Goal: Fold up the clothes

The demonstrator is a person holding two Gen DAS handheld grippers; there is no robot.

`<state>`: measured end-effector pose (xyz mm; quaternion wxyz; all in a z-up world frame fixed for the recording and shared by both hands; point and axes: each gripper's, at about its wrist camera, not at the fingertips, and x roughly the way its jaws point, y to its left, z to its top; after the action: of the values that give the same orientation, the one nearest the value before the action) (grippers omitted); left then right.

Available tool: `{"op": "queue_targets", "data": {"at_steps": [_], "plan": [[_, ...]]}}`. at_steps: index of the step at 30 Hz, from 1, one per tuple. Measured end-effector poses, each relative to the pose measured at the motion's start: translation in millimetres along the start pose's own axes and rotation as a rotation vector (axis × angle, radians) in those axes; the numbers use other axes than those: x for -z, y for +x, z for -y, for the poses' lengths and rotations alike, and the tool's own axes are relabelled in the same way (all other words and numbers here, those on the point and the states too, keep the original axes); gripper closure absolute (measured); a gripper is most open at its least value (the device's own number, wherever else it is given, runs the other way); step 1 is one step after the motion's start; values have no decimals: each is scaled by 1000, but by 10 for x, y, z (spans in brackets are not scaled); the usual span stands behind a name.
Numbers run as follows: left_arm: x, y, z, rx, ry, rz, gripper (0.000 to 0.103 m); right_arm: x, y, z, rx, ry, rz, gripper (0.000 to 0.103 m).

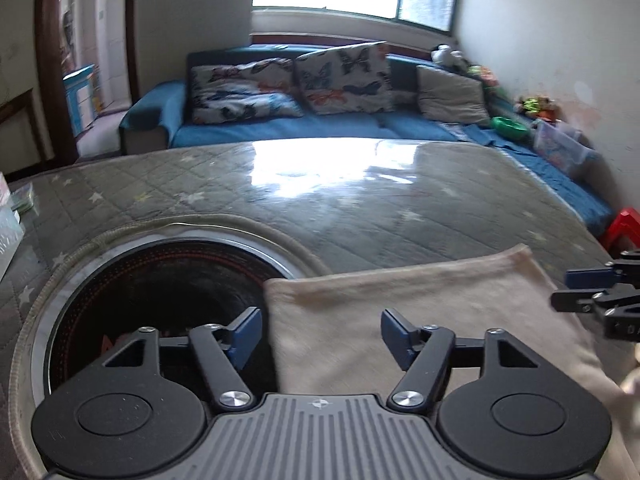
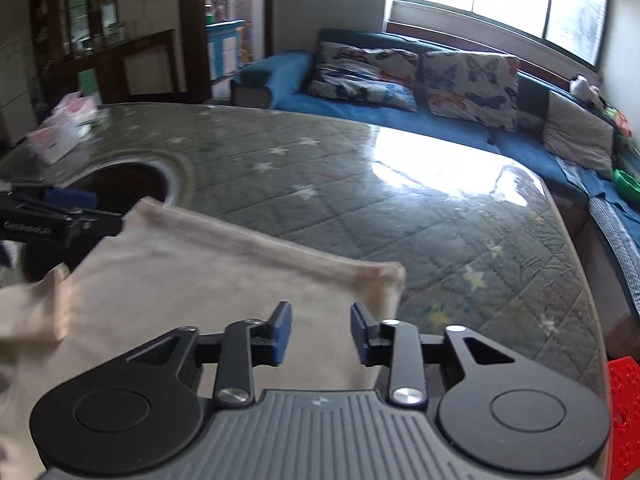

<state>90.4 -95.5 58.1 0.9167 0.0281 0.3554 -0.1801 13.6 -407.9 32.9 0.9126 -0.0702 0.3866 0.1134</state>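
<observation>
A beige folded garment (image 1: 420, 320) lies flat on the grey quilted table (image 1: 320, 200), and its left edge overlaps the round black cooktop (image 1: 160, 292). My left gripper (image 1: 320, 332) is open and empty over the garment's near left part. My right gripper (image 2: 320, 332) is open and empty over the garment (image 2: 200, 280), near its right corner. In the left wrist view the right gripper (image 1: 588, 292) shows at the far right edge. In the right wrist view the left gripper (image 2: 80, 216) shows at the garment's far left corner.
A blue sofa (image 1: 320, 128) with butterfly cushions (image 1: 344, 76) stands behind the table under a bright window. Tissue boxes (image 2: 60, 128) sit at the table's far left. A red stool (image 2: 624, 412) stands by the table's right edge. Toys (image 1: 536, 108) line the right wall.
</observation>
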Motion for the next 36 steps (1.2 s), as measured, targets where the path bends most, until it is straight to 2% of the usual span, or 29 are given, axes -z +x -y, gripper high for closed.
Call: {"op": "queue_targets", "data": {"at_steps": [3,4,6,8,11,16,18,21,22,23,25,27,32,36], "plan": [[138,-199,101,33,32,11,28,158,-186,-129,-26,-26,4,61],[201,-266,140,41,47,16,27,213,-243,-163,-36,-27,6,54],[353,-393,225,46,87,29,24,333,-349,-236,-55,-27,5,50],[489,-456,269,34,116,33,23,461,-444,-328,-75,-31,4,50],[684,-525,318,10,155,35,23,670,-543,-441,-84,-39,4,41],[874,-475,377,-44,202,30,26,942,-559,-523,-77,-14,-9,40],[917,-444,401,-62,229,31,33,1002,-554,-508,-76,13,-5,40],[948,-403,376,-74,234,38,51,993,-564,-501,-75,33,0,40],[951,-394,354,-78,229,40,60,995,-561,-501,-73,32,0,40],[945,-393,322,-81,217,41,66,998,-558,-500,-72,32,0,39],[933,-432,238,-81,180,49,86,1005,-554,-501,-70,32,0,39],[920,-527,130,-91,126,74,94,1011,-552,-503,-71,31,-1,39],[911,-977,-322,-161,-81,177,97,1004,-545,-516,-67,28,-2,39],[1061,-1350,-705,-251,-211,230,97,1005,-552,-507,-67,27,0,39]]}}
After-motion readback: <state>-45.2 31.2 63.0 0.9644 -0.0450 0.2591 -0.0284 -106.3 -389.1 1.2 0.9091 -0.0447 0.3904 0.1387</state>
